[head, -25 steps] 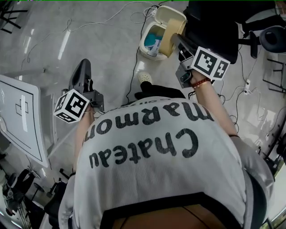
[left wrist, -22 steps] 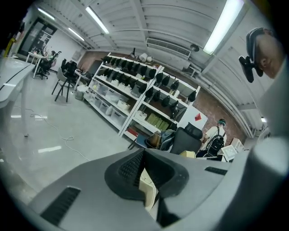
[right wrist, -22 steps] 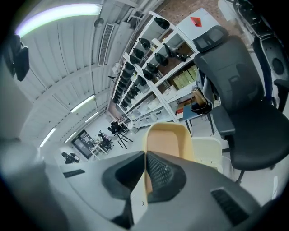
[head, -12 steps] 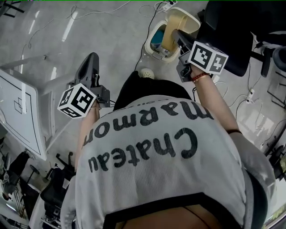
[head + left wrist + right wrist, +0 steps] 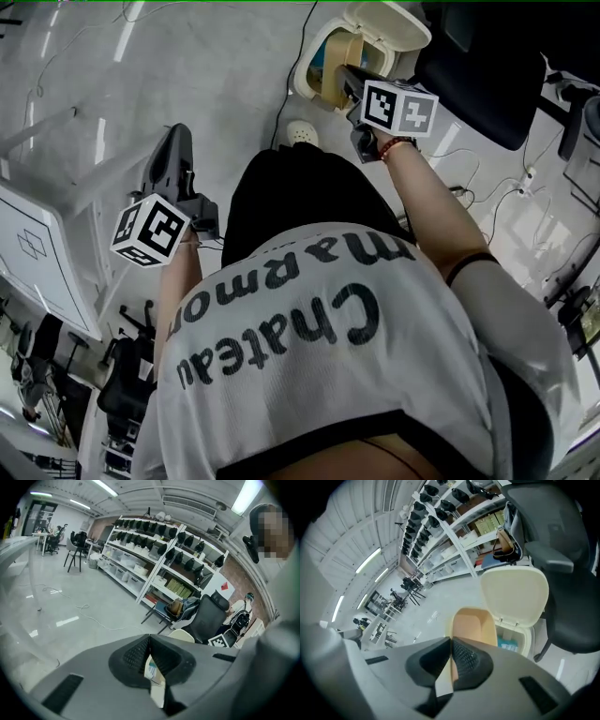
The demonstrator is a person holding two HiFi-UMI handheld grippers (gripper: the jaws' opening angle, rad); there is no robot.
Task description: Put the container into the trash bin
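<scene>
Close beneath the head camera, the person's white shirt (image 5: 309, 356) fills the lower frame. To its left, the left gripper (image 5: 175, 141) points out over bare grey floor (image 5: 216, 66) with its jaws pressed together on nothing. A white table (image 5: 42, 253) edge is near its left side, and open floor lies ahead. Farther out, the right gripper (image 5: 347, 75) is clamped on the wall of the tan container (image 5: 474, 626), which the head view shows over the mouth of the trash bin (image 5: 305, 82). The bin's lid (image 5: 515, 595) stands open. A black office chair (image 5: 478, 66) crowds the bin's right side. The right gripper view looks into the bin, where a teal item (image 5: 506, 645) lies. Both gripper views show shelving racks (image 5: 154, 550) by the far wall, which the head view does not.
</scene>
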